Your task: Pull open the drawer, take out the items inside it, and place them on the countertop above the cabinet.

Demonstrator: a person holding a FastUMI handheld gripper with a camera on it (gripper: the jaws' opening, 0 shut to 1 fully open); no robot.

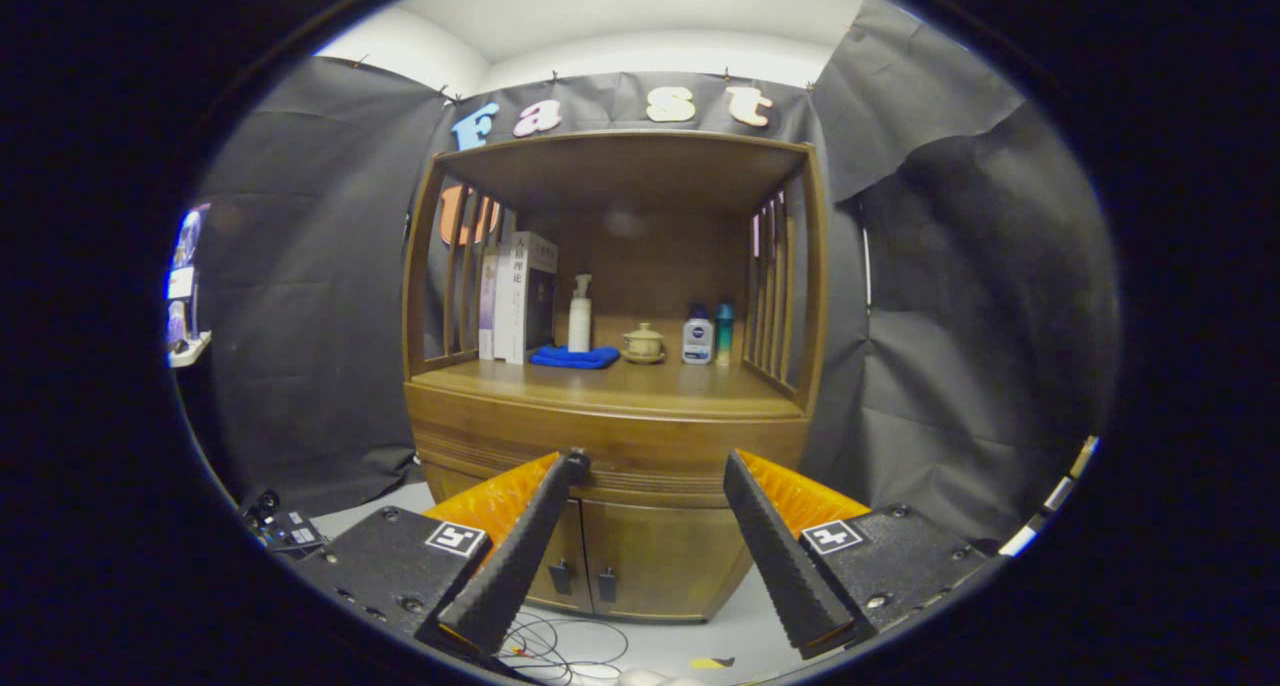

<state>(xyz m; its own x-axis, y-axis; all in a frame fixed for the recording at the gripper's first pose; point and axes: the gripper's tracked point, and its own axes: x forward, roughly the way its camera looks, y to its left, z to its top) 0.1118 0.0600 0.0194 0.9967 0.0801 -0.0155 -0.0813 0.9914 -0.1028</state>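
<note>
Gripper [650, 466] spread wide, empty, well short of the cabinet [610, 446]. Drawer [610, 441]: closed, a curved wooden band just below the table [640, 384], beyond the fingertips; its knob [577, 458] appears near the left fingertip. For a clean pull, centre both fingers on the knob before closing and draw straight back.

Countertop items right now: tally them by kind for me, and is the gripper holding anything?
Books: 3
Spray bottle: 1
Blue cloth: 1
Lidded pot: 1
Other bottles: 2
Total: 8
Gripper: open, holding nothing, cabinet beyond its fingers.
</note>
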